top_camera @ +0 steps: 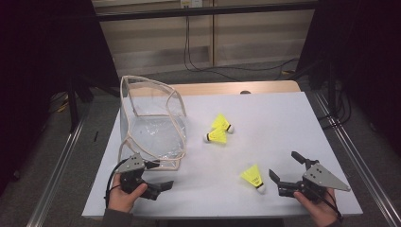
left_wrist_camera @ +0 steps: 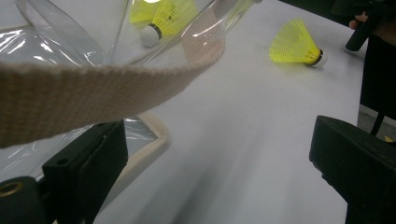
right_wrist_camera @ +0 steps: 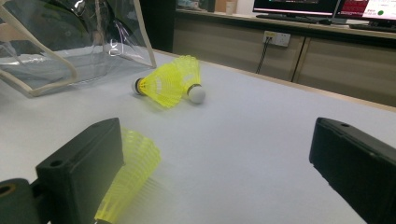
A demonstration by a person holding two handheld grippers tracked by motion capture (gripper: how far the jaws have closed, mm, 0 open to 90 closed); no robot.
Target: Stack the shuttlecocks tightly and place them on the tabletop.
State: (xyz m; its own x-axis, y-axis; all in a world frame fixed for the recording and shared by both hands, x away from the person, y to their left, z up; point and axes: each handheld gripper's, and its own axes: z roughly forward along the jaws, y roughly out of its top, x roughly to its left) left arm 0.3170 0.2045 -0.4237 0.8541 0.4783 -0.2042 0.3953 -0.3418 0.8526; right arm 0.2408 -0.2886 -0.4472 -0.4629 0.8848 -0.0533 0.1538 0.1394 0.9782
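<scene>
A clear plastic bag (top_camera: 151,125) with beige trim stands open on the left of the white table (top_camera: 265,113). My left gripper (top_camera: 160,175) is open at the bag's near corner. In the left gripper view the bag's beige strap (left_wrist_camera: 93,88) crosses just above the left jaw, with nothing held between the jaws of the left gripper (left_wrist_camera: 219,154). Two yellow shuttlecocks (top_camera: 220,130) lie together mid-table. A third shuttlecock (top_camera: 253,177) lies just left of my open right gripper (top_camera: 287,166). In the right gripper view this shuttlecock (right_wrist_camera: 128,172) sits beside the left jaw.
The table's front edge runs close under both hands. Bare white surface stretches between the shuttlecocks and the right edge. Metal rails (top_camera: 352,156) flank the table. Cabinets and cables (top_camera: 189,42) stand beyond the far edge.
</scene>
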